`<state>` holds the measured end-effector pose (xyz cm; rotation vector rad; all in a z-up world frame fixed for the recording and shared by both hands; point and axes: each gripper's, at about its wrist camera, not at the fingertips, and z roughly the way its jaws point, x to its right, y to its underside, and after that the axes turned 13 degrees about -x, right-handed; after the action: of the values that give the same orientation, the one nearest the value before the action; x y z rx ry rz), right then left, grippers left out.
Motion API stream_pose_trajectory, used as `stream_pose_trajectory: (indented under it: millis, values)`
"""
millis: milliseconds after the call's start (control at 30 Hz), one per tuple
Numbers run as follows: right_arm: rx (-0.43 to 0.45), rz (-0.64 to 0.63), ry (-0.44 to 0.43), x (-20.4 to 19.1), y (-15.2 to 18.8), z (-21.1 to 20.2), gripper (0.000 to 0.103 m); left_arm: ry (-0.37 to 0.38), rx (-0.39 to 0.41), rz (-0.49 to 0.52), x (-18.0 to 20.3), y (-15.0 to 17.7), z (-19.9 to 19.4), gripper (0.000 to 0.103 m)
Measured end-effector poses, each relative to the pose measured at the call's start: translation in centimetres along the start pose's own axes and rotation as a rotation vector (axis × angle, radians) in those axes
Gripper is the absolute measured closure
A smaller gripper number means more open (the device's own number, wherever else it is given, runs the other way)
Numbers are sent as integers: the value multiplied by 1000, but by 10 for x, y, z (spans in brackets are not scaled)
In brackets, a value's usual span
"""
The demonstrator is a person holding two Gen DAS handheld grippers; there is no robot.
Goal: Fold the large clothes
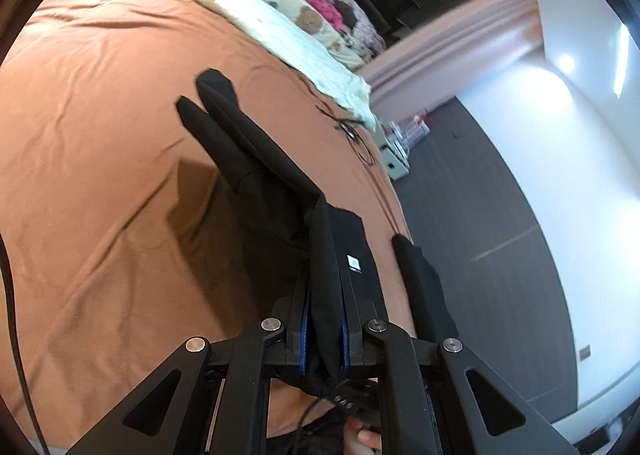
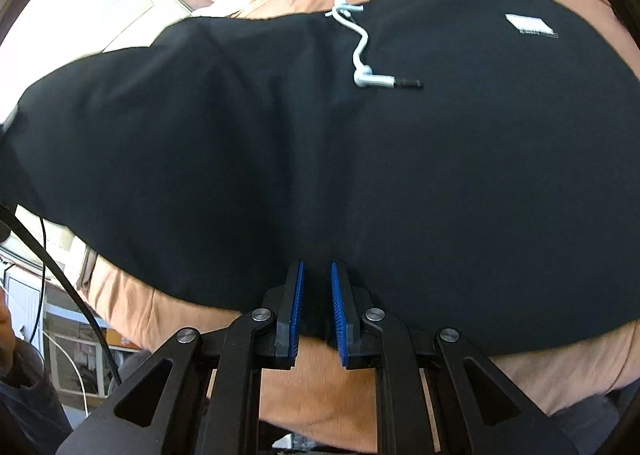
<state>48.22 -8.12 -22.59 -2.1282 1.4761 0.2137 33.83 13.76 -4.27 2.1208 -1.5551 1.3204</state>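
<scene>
A black pair of trousers (image 1: 256, 159) lies on the brown bed sheet (image 1: 100, 135), its two legs reaching away toward the upper left. My left gripper (image 1: 325, 283) is shut on a raised fold of it, near a small white label (image 1: 354, 263); the cloth rises off the bed there. In the right wrist view the trousers (image 2: 320, 155) spread wide across the sheet (image 2: 320, 375), with a white drawstring (image 2: 360, 55) and a white label (image 2: 528, 25) on top. My right gripper (image 2: 317, 271) is shut on the near edge of the black cloth, which fills the gap between the blue pads (image 2: 297, 295).
A white blanket (image 1: 280, 31) with soft toys and a pink heap lies along the bed's far side. A thin cable (image 1: 352, 131) rests on the sheet near the bed's edge. Dark floor (image 1: 480, 215) and a white wall are to the right. A hand (image 1: 364, 435) shows below my left gripper.
</scene>
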Motion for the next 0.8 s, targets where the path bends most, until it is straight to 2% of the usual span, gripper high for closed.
stream_pose_trajectory:
  millis: [100,200,300,400,433,467,500,533,800]
  values:
    - [1,22,-34,9,2,-11,92,-5,-7,50,23,-3,8,91]
    - [80,30,-49,18,7,-42,92,-20,-24,102,49,-7,19,91]
    - [154,70,-101,39,11,-76,92,-35,-46,155,75,-8,36,91]
    - [210,94,-116,64,18,-100,91,-41,-66,192,97,-9,57,91]
    - [222,101,-124,72,20,-106,86,-43,-71,201,102,-9,62,91]
    - [232,108,-134,83,22,-113,65,-45,-79,213,109,-9,70,91]
    - [247,112,-148,93,24,-118,49,-44,-88,219,114,-10,77,91]
    - [270,120,-158,104,27,-123,24,-42,-98,224,118,-10,85,91]
    - [376,233,-194,185,51,-143,22,-76,-207,290,147,-5,154,91]
